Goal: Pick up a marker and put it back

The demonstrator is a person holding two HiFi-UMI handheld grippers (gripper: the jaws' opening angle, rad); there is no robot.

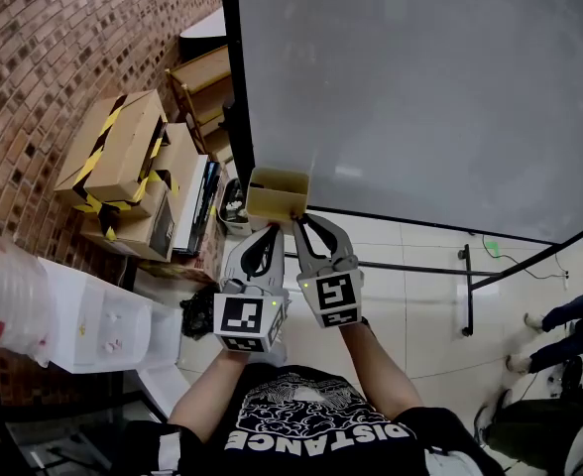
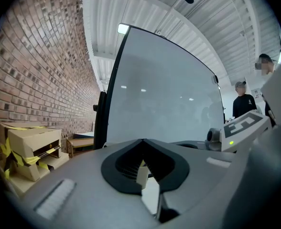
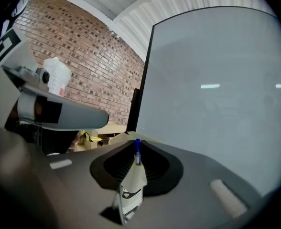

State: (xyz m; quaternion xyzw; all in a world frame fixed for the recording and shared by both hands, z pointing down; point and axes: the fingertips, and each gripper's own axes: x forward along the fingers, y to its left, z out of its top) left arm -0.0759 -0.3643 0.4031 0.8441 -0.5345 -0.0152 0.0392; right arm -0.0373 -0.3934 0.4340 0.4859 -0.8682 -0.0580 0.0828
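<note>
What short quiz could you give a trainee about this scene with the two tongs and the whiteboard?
1. True or false: the right tongs grip a marker with a blue cap.
2. In the head view, what stands left of the whiteboard? A. a brick wall B. a glass door C. a curtain
3. Fill in: in the head view the left tongs and the right tongs both point at a small ___ near the whiteboard's lower edge.
Key: 1 true; 2 A; 3 cardboard box.
</note>
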